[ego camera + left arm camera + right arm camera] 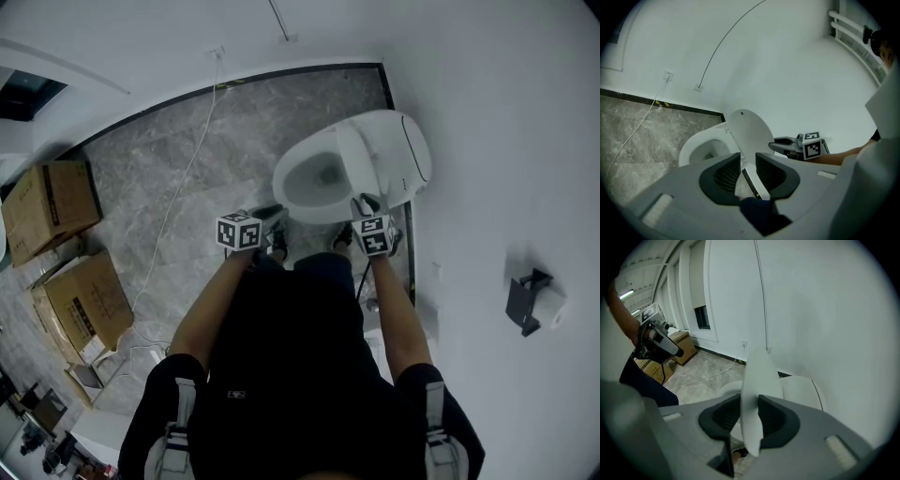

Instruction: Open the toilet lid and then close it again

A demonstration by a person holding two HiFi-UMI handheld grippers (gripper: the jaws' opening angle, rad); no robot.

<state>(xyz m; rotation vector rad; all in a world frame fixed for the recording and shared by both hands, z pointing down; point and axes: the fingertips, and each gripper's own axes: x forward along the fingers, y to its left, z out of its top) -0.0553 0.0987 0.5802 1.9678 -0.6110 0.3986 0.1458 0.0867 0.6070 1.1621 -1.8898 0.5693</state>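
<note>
Grey veined marble floor meets plain white walls along a dark skirting line.

In the head view we stand over the glossy white toilet bowl, its oval mouth uncovered. The toilet lid stands up on edge, a narrow white band between the bowl and the rounded rear housing. Our right gripper is at the lid's near rim, and our left gripper hangs just beside the bowl's front. Our dark clothing hides the floor beneath us. Cardboard boxes sit well apart at the left, with open floor between.

In the left gripper view the ribbed black jaws stand slightly apart with nothing between them, short of the rounded lid.

In the right gripper view the jaws clasp the lid's thin, smooth edge. The gripper's grey body hides the bowl's near side.
</note>
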